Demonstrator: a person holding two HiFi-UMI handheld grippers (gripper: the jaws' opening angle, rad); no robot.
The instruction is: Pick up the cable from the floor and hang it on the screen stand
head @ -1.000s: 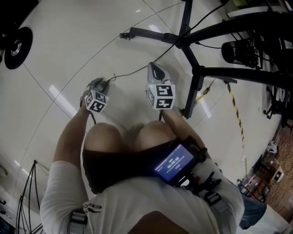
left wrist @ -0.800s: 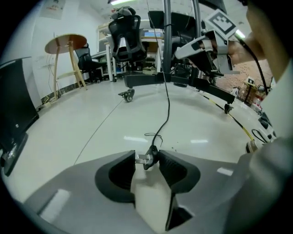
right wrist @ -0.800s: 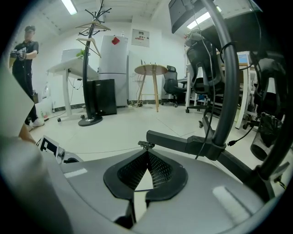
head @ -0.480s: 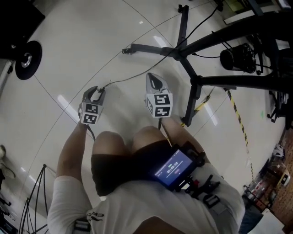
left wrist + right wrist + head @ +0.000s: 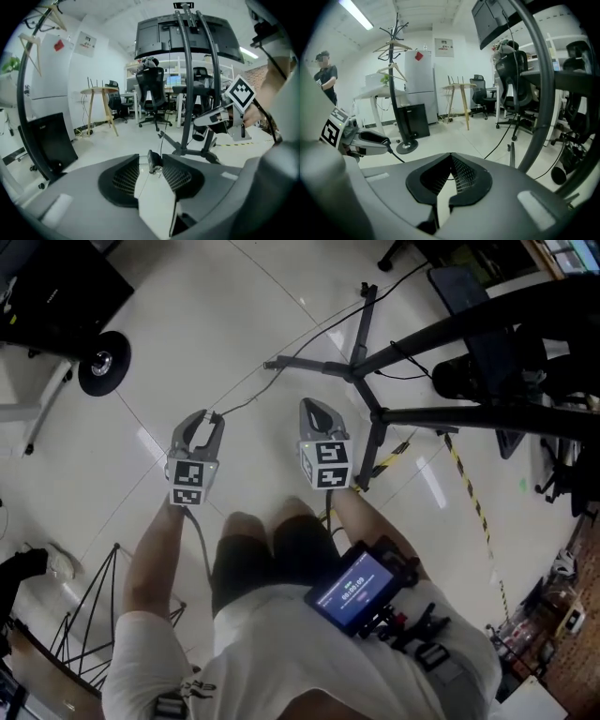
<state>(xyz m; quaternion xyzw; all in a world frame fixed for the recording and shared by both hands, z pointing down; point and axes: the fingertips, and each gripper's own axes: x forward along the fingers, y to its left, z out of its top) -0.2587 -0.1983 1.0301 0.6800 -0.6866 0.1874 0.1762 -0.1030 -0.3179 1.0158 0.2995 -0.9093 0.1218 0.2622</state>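
Already the cable [image 5: 153, 161] is up off the floor [image 5: 187, 324] at one end: its plug sits pinched at the tips of the left claw [image 5: 205, 420], whose jaws have just been closing on it, and the rest trails toward 1 o'clock, to the foot of the screen stand [image 5: 359, 376]. The right claw [image 5: 317, 409] is closed, seemingly on nothing (a thin line at its tip is too faint to call). Hanging it on the stand is not yet done, so I judge the task about halfway
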